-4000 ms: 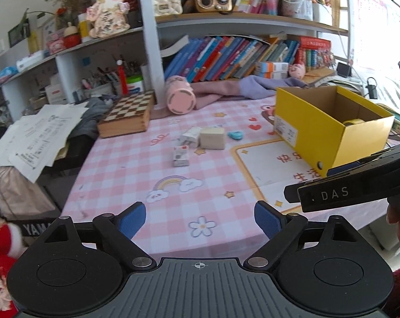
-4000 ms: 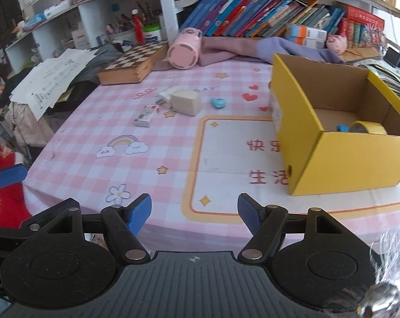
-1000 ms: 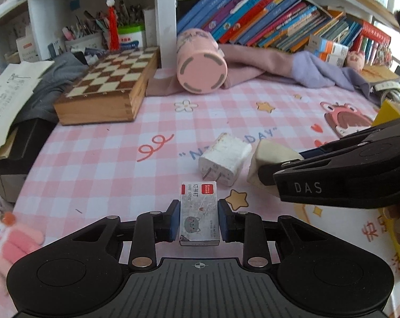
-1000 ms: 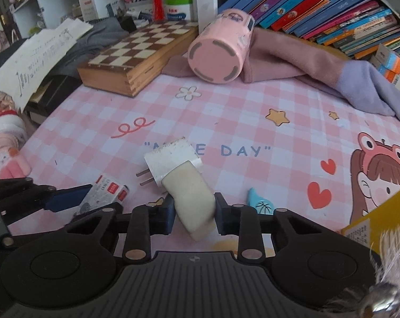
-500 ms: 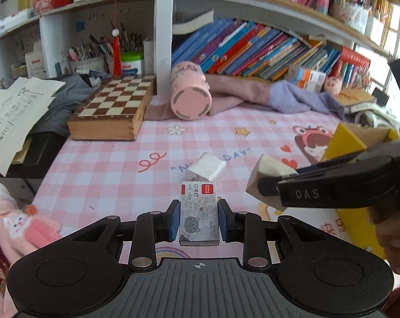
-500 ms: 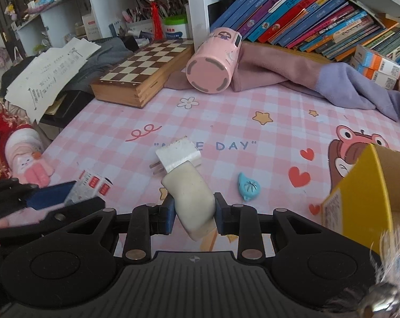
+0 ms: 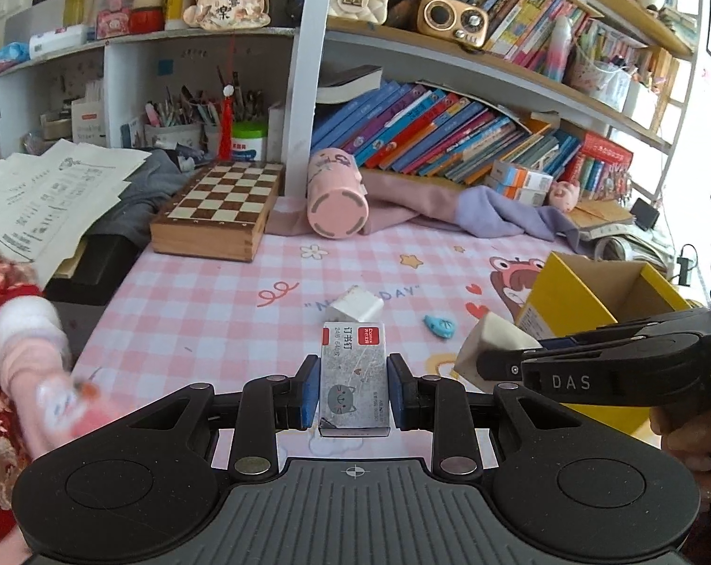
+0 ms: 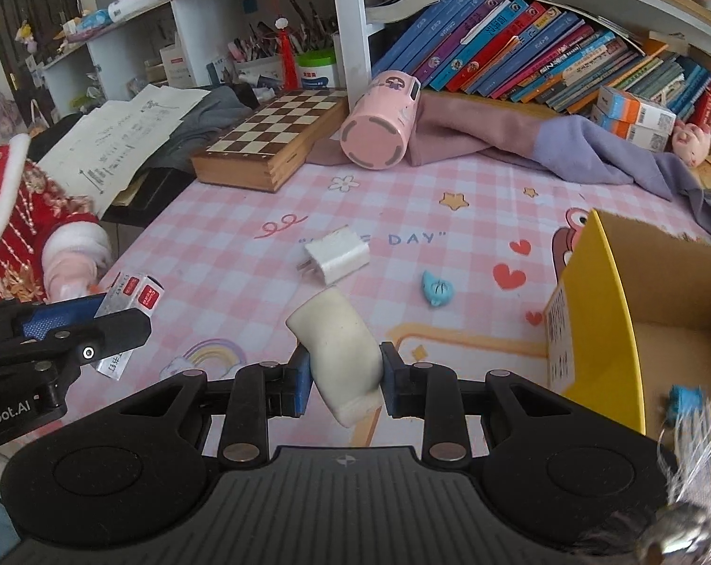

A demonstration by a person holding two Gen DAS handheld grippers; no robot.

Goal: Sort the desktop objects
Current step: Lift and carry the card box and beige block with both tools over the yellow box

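Observation:
My left gripper [image 7: 353, 391] is shut on a grey staple box [image 7: 353, 374] with a red label and holds it above the pink checked tablecloth. The staple box also shows in the right wrist view [image 8: 132, 301]. My right gripper [image 8: 341, 376] is shut on a cream eraser block [image 8: 341, 346], also lifted; the block shows in the left wrist view [image 7: 492, 339]. A white charger plug [image 8: 337, 254] and a small blue shell-shaped item [image 8: 436, 288] lie on the cloth. The open yellow box [image 8: 591, 310] stands at the right with a blue item [image 8: 685, 398] inside.
A wooden chessboard box [image 7: 219, 212], a pink cup on its side [image 7: 337, 202] and a purple cloth [image 7: 496, 216] lie at the back. Bookshelves rise behind. Papers [image 7: 49, 193] hang over the left edge. A red sleeve [image 8: 21, 216] is at the left.
Both grippers have lifted and pulled back from the table with their objects. The yellow box has come further into the right wrist view. The charger plug and blue item stay on the cloth.

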